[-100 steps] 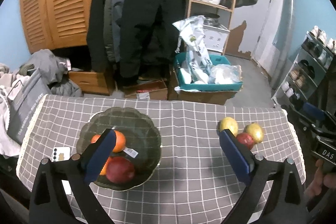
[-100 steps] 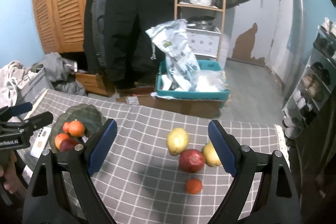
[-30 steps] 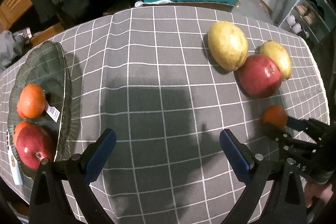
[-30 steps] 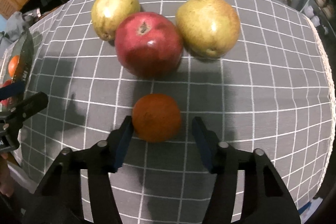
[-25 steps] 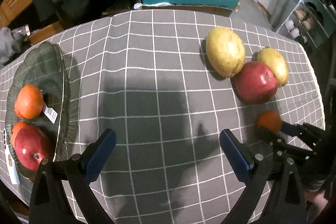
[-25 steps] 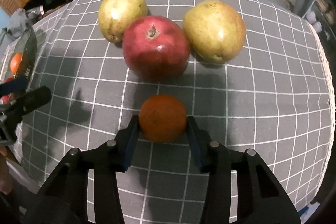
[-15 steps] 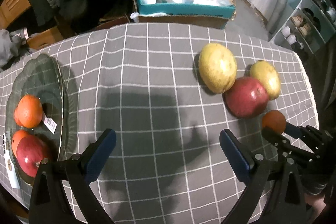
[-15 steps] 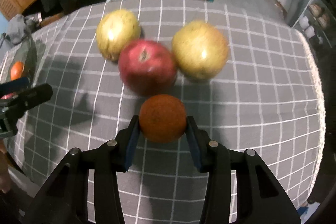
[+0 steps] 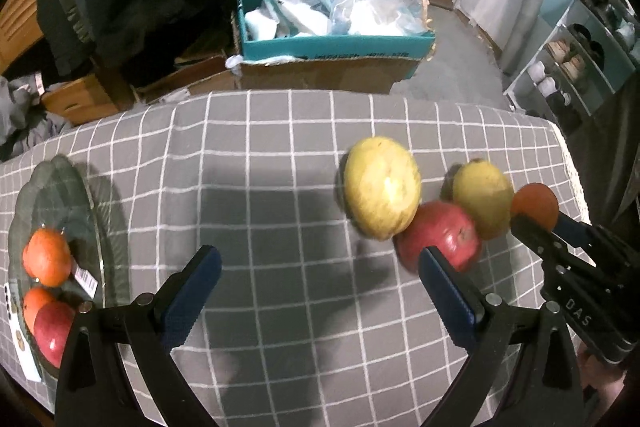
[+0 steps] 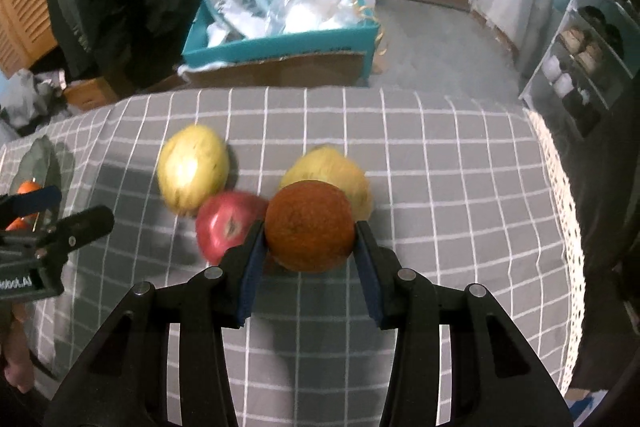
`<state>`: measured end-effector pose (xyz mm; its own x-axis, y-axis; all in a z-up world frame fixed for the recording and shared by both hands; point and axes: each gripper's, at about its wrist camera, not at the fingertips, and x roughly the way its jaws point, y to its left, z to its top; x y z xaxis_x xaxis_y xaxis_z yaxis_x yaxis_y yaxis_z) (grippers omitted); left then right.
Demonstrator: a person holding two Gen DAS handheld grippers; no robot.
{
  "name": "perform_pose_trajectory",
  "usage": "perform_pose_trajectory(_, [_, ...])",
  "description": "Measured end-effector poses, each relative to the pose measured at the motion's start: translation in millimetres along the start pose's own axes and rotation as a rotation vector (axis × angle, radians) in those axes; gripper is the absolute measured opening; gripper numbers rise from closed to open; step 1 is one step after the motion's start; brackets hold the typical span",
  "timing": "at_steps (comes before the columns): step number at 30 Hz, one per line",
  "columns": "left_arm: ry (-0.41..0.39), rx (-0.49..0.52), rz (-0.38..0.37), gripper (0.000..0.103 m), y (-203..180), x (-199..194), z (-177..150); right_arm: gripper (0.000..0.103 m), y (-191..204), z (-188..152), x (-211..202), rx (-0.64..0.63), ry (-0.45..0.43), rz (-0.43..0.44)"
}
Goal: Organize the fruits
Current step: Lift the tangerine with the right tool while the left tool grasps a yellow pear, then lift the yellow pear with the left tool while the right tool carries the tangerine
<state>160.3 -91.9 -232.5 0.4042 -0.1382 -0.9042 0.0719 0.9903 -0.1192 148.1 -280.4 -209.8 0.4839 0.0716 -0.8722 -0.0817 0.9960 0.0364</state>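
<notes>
Right tongs [image 10: 310,239] clamp the orange [image 10: 310,226] above the checkered tabletop [image 10: 440,187]; left tongs [image 9: 320,281] gape wide, holding nothing.

Right gripper [image 10: 310,251]: pitched steeply downward, jaws clamped on an orange [image 10: 310,225], blue pads pressing both its flanks, fruit clear of the table [image 10: 440,187].
Left gripper [image 9: 316,279]: pitched steeply downward, jaws spread wide, nothing between them.
Left hand [image 10: 16,375]: bare fingers at the frame edge, seemingly wrapped round the handle; blurred.
</notes>
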Motion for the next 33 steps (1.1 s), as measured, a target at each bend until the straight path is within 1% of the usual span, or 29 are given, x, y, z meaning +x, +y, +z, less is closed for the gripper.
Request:
perform_pose_trajectory(9, [0.022,-0.026,-0.020,0.100,-12,26,28,0.043,-10,27,14,0.015,-0.020,-0.003])
perform_pose_trajectory(17, [0.062,-0.023,-0.034,0.100,-21,54,38,0.043,-16,29,26,0.038,-0.016,-0.012])
perform_pose_trajectory(20, [0.070,-0.010,-0.047,0.100,-26,60,39,0.043,-19,29,26,0.049,-0.018,-0.012])
perform_pose_trajectory(25, [0.090,0.016,-0.049,0.099,-34,73,41,0.043,-22,27,25,0.063,-0.023,-0.003])
perform_pose_trajectory(26, [0.092,0.018,-0.051,0.097,-34,75,41,0.043,-22,27,25,0.068,-0.024,0.000])
perform_pose_trajectory(30, [0.122,0.018,-0.076,0.080,-36,86,40,0.043,-23,26,23,0.077,-0.026,0.004])
perform_pose_trajectory(32, [0.135,0.024,-0.085,0.076,-38,90,38,0.043,-24,26,24,0.075,-0.025,0.004])
perform_pose_trajectory(33, [0.133,0.025,-0.098,0.071,-39,90,38,0.043,-23,25,23,0.075,-0.025,0.004])
